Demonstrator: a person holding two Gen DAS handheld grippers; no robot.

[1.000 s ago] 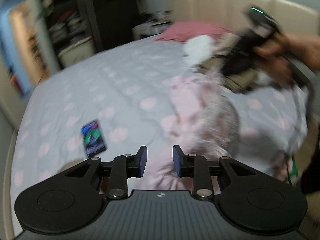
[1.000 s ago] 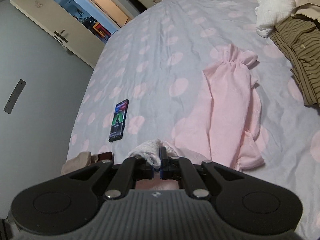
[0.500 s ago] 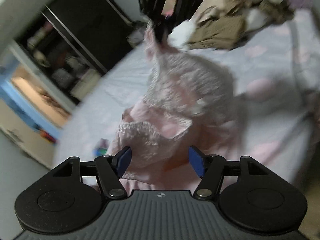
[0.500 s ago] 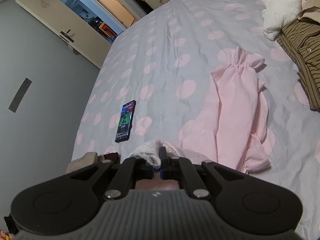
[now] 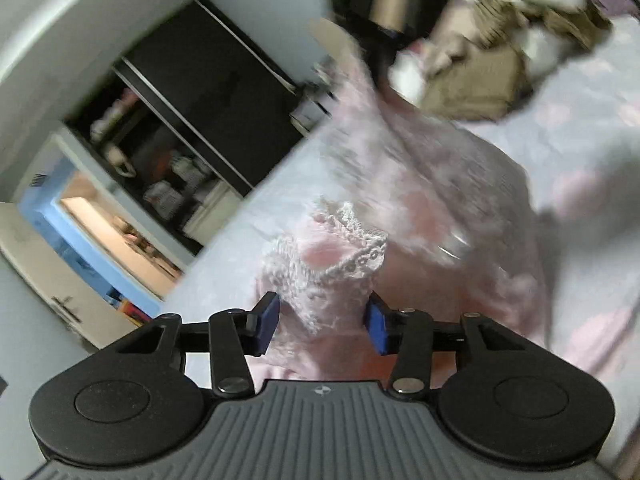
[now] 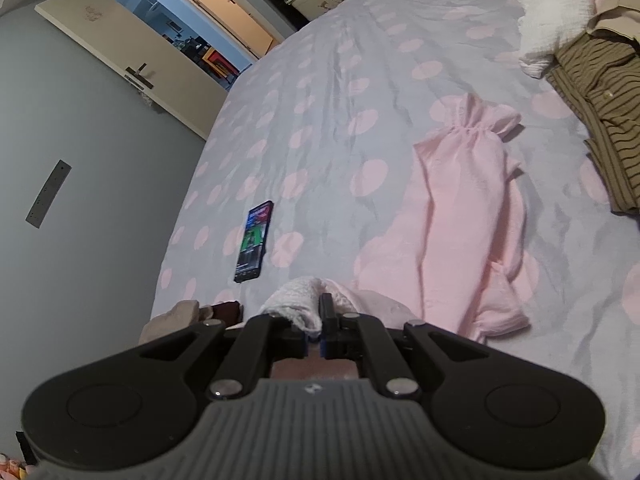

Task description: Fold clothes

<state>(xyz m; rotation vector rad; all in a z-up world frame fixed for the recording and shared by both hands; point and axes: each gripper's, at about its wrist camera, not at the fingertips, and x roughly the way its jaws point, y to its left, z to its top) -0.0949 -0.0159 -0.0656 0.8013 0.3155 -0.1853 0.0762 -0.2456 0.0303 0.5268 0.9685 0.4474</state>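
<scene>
A pale pink garment (image 6: 460,216) with a gathered cuff lies stretched across the polka-dot bedspread (image 6: 320,92). My right gripper (image 6: 320,320) is shut on the garment's white lace-trimmed edge (image 6: 296,300), low at the near end. In the left wrist view the same pink garment (image 5: 420,208) hangs blurred, and its lace collar (image 5: 340,256) sits between my left gripper's (image 5: 322,322) open blue pads (image 5: 268,320), not clamped.
A phone (image 6: 255,240) with a lit screen lies on the bed left of the garment. A white cloth (image 6: 556,20) and an olive striped shirt (image 6: 600,112) lie at the far right. An open door (image 6: 132,68) and dark shelves (image 5: 192,112) stand beyond the bed.
My left gripper has opened wide, tilted and moved up to the lace collar. My right gripper stays shut on the lace edge and has shifted slightly.
</scene>
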